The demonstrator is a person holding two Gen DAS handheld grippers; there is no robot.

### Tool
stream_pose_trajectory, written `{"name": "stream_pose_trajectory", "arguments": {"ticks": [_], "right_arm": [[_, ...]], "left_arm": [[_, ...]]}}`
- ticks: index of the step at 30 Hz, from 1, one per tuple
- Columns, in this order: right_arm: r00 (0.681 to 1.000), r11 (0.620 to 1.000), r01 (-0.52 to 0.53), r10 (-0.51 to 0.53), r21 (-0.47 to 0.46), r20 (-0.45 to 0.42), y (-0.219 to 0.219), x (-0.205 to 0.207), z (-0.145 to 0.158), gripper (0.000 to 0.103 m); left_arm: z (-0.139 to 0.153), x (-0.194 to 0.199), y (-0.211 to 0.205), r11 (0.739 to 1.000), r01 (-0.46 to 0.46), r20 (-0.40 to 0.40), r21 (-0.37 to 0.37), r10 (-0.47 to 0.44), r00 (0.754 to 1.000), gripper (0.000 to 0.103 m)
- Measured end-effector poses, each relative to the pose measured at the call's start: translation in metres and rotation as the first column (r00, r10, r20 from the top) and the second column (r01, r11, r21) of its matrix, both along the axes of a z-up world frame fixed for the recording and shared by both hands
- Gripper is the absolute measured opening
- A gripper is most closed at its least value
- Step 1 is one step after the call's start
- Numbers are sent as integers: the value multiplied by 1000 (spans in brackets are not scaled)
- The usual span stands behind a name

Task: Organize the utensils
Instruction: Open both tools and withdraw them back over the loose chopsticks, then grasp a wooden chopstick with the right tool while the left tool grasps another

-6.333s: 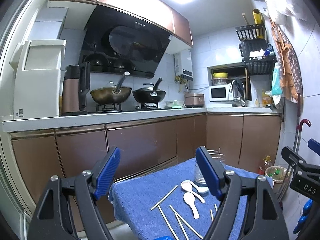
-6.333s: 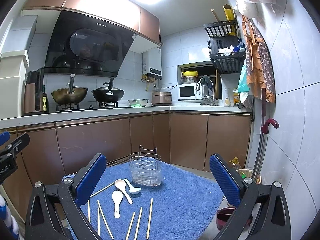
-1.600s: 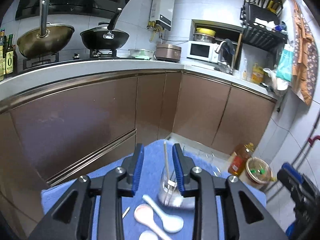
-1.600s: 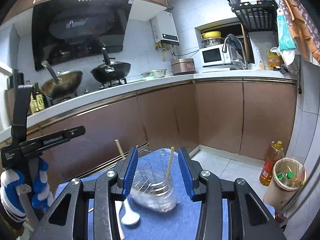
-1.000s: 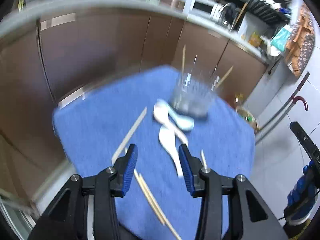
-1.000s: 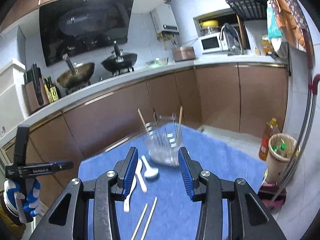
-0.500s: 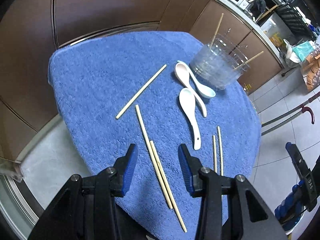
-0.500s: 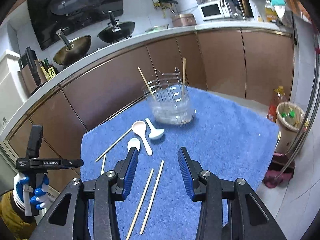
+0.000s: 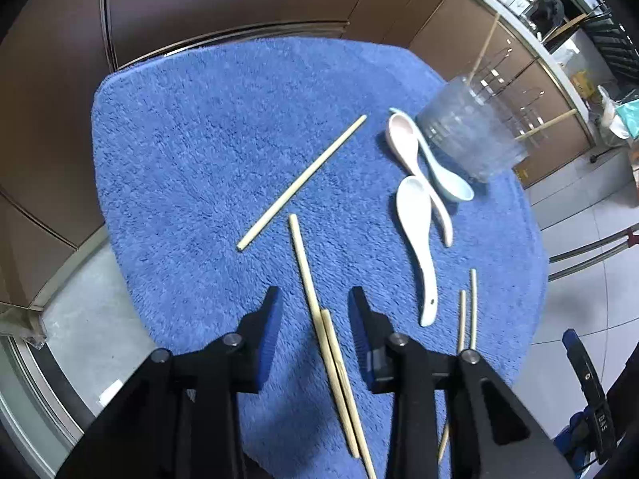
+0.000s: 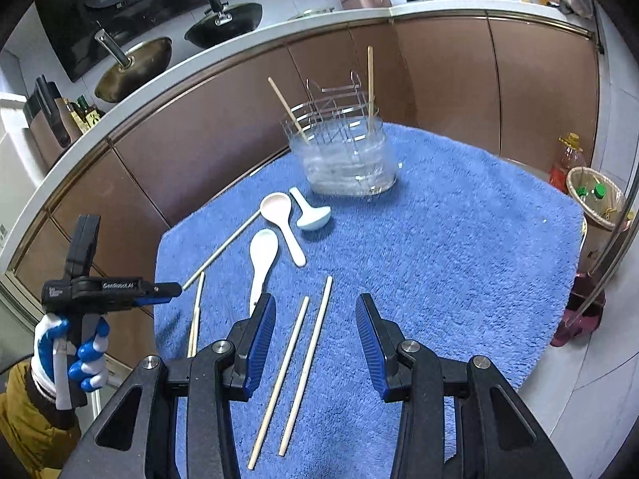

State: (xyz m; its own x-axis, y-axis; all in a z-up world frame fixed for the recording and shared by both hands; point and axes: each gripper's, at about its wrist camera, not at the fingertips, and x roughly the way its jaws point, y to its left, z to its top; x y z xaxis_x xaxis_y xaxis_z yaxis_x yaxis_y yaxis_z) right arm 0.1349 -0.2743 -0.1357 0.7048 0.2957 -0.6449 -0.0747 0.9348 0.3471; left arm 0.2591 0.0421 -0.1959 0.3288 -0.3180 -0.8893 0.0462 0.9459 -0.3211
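Note:
A blue towel covers the table; it also shows in the right wrist view. On it stands a clear holder with a wire rack, with two chopsticks in it; the holder also shows in the left wrist view. Three spoons lie beside it. Loose chopsticks lie on the towel. My left gripper is open over a pair of chopsticks. My right gripper is open over another pair. The left gripper shows in the right wrist view.
Brown kitchen cabinets run behind the table. A worktop with woks is above them. A bin and an oil bottle stand on the floor at right.
Both grippers dropped a chopstick each into the holder earlier, then pulled back and tilted down. Since half a second ago both have moved lower over the loose chopsticks.

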Motion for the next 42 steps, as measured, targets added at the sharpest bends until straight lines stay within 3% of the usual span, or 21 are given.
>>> {"name": "stream_pose_trajectory", "arguments": {"ticks": [5,24,35,42], "right_arm": [[999,1000,-14,14,0,-34,1,7,-10,39],[990,999,-44,43,-5,-138,7,27,-35,39],[947,994,-111,112,19,-301,28,92,-52,22],[923,988,-120,75,-98,-378,43,120,-71,16]], "left_arm": [[-11,12,-3,1000,-3,-19,15,3,1000,19],[-32,32,-8,999,-4,-87,32,7,996,10],[-33,30,-1,1000,19,-83,21,-17,996,10],[-33,27,2,1000,27,-65,14,-26,998,10]]}}
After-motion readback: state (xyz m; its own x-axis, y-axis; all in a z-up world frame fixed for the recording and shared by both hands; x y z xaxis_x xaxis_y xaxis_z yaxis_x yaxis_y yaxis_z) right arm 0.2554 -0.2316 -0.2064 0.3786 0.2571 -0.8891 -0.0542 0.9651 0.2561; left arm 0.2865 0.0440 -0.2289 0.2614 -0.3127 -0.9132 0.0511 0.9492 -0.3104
